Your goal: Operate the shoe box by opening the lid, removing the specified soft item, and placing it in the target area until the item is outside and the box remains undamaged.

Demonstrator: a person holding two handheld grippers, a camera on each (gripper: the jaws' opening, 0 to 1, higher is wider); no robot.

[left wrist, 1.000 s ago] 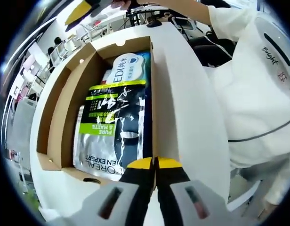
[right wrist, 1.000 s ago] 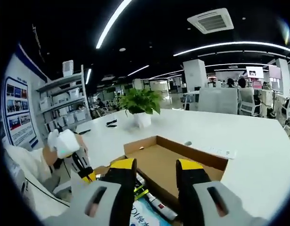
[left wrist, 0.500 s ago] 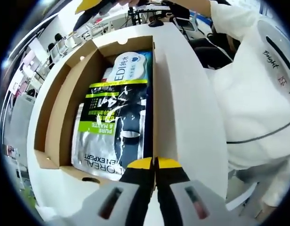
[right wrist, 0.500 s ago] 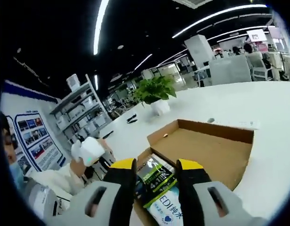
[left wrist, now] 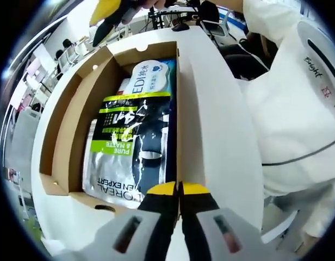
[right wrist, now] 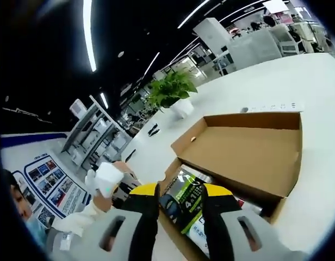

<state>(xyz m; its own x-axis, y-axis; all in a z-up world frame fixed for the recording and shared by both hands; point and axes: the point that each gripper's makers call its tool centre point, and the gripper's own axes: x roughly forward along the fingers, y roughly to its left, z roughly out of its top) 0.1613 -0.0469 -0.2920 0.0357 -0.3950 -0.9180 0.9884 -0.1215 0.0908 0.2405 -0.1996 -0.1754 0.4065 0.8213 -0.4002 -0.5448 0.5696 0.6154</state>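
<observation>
Soft item: glossy black, silver and green pouch (left wrist: 129,147), flat and flexible, lying face up inside the shoe box (left wrist: 64,130) on top of the other contents; in the right gripper view seen between the jaws (right wrist: 186,200); not yet lifted out.
Second packet: white and blue soft pack (left wrist: 148,76), tucked under the pouch's far end, toward the box's far wall.
Shoe box: plain brown corrugated cardboard, rectangular, matte; white outer wall (left wrist: 211,119) on the side nearest the person; no tears or crushed corners visible.
Lid: already swung fully back, lying flat beside the box with its brown inside up (right wrist: 249,149).
Change over the last second: right gripper view tipped from the room's far side down onto the box, pouch now framed between its jaws; yellow-tipped right gripper (left wrist: 110,13) lowered further into the top of the left gripper view, above the box's far end; left gripper view nearly fixed.
Meaning for the task: opening step judged complete; reach for the pouch judged under way.
Left gripper (left wrist: 179,190): yellow tips pressed together, apparently nipping the box's near edge, probably steadying it; grip itself not certain.
Right gripper (right wrist: 181,191): jaws spread, holding nothing, poised over the pouch.
Surroundings: smooth white table (right wrist: 276,81), potted green plant (right wrist: 170,89), white-sleeved person (left wrist: 298,98).
</observation>
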